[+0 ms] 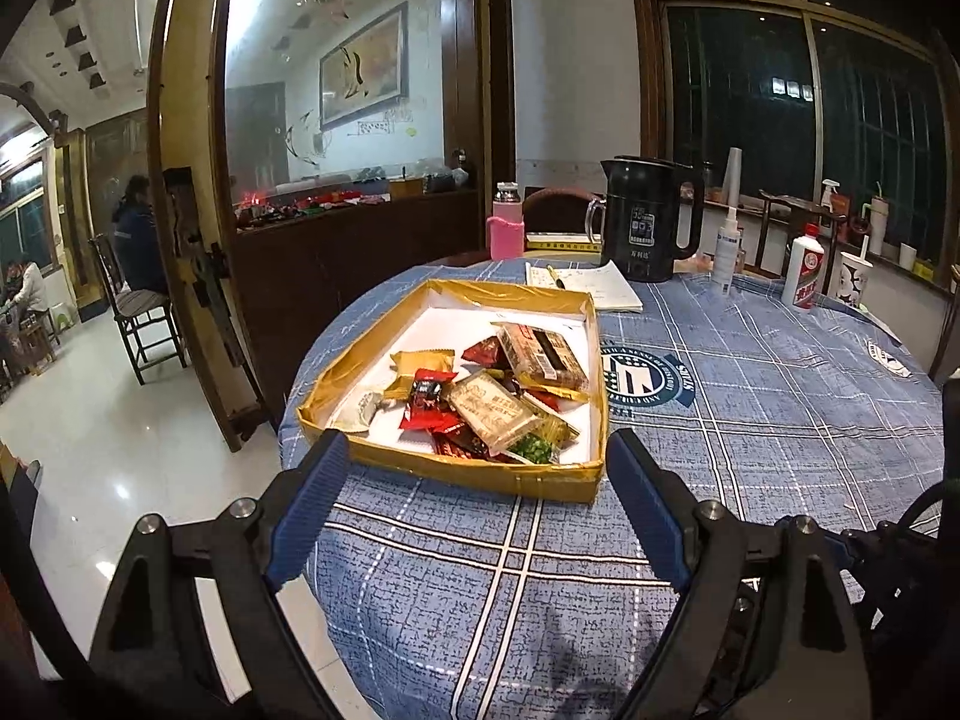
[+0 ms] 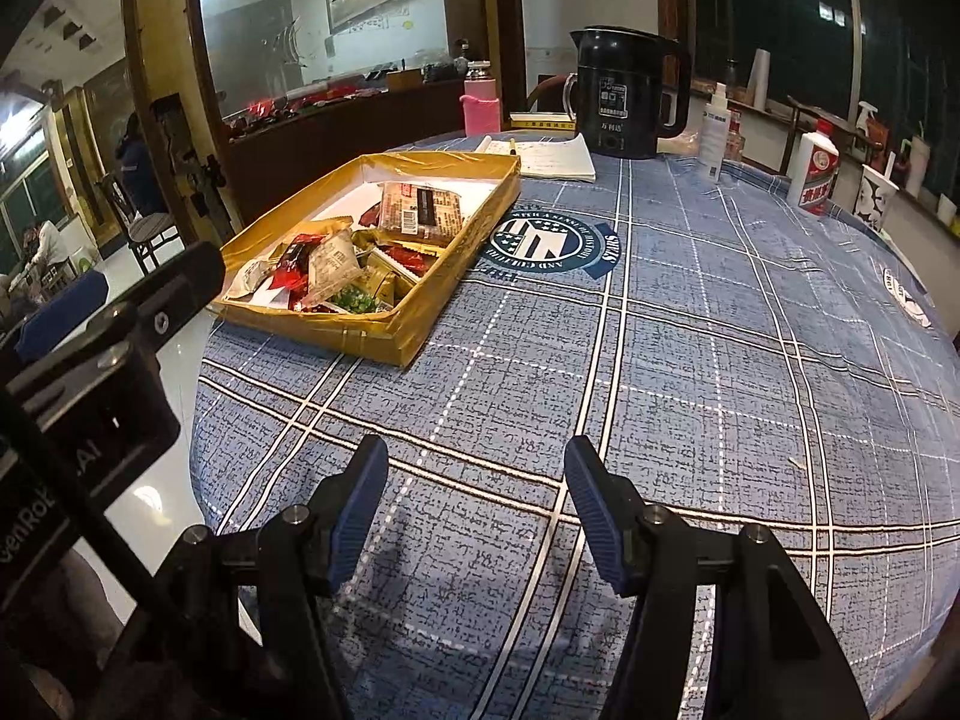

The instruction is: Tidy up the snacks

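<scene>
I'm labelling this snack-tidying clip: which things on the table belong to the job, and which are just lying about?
Job:
shallow gold cardboard tray
wrapped snack packets piled inside it

Lying about:
black electric kettle
pink-sleeved bottle
open white notebook
white spray bottle
white ceramic liquor bottle

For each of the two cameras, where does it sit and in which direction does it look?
Left wrist: on the left gripper, open, facing the gold snack tray straight ahead; its two fingers show.
Right wrist: on the right gripper, open above bare tablecloth, tray up-left; its fingers and the other gripper's body show.
Shared: tray, black kettle, pink bottle, notebook.
</scene>
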Motion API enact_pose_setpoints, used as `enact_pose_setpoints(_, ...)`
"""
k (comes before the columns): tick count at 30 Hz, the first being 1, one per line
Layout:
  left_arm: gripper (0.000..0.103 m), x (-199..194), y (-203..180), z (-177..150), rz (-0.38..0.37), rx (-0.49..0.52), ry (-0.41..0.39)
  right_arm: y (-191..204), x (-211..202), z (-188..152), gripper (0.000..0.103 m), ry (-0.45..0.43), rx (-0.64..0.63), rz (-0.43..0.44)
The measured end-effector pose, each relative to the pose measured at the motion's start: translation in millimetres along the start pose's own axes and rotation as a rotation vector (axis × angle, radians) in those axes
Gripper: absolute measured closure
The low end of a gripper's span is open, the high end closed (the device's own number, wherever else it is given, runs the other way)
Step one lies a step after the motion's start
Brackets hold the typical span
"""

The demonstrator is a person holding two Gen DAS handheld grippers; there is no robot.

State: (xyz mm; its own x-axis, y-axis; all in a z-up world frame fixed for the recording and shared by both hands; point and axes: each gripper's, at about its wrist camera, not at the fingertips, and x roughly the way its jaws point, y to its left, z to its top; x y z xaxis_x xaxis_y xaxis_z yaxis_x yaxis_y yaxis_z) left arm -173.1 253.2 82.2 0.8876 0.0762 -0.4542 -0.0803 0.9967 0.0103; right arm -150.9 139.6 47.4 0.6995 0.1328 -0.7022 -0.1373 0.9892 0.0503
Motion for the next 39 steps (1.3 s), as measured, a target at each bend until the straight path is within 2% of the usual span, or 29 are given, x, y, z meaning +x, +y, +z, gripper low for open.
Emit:
enact_pose_setpoints(24, 0.016, 24.7, -4.3, -12.2, -0.027, -0.004, 0.168, -10.0, 2.2, -3.2, 0.041, 0.015, 0.029, 0.008)
enact_pose_setpoints(39, 0.016, 17.5, -16.5, -10.5, -0.019, 0.025, 0.170, -23.9, -6.6, -7.0, 0.041, -0.007, 0.067, 0.020)
